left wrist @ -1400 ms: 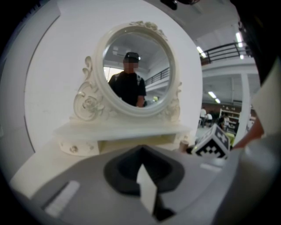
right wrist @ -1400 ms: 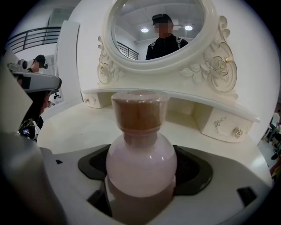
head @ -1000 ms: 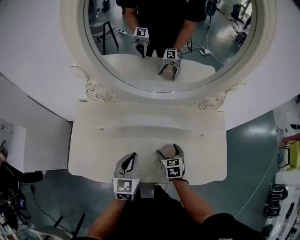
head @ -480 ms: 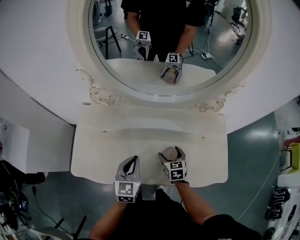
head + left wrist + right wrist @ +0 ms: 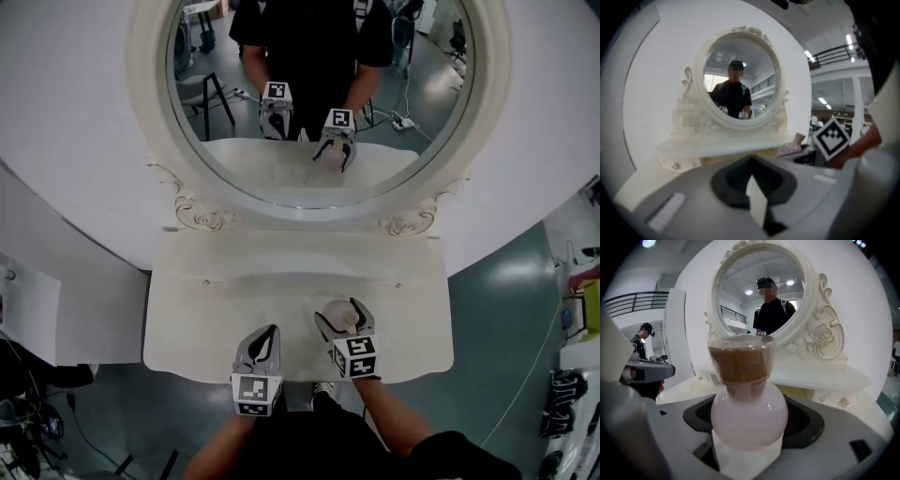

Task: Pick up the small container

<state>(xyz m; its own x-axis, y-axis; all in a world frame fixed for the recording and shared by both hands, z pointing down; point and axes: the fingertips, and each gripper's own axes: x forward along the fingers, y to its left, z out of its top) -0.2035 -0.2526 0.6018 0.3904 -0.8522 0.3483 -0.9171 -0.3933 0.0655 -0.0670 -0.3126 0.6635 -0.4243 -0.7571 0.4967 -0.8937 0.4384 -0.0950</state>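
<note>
The small container (image 5: 337,315) has a round pale-pink body and a clear top with brown inside. It is near the front edge of the cream vanity table (image 5: 206,300), right of centre. My right gripper (image 5: 343,319) is shut on the container (image 5: 748,409), with a jaw on each side of the pink body. In the right gripper view, the right gripper (image 5: 749,430) has the body filling the space between its dark pads. My left gripper (image 5: 266,336) hovers at the table's front edge, left of the container, shut and empty. The left gripper (image 5: 751,164) points at the mirror.
A big oval mirror (image 5: 319,94) in an ornate white frame (image 5: 202,192) stands at the back of the table and reflects both grippers and the person. A raised shelf (image 5: 300,246) runs below it. Grey floor lies beyond the table's front and sides.
The right gripper, still on the container, has drawn slightly back toward the table's front edge. The left gripper has barely moved. The head view has shifted a little.
</note>
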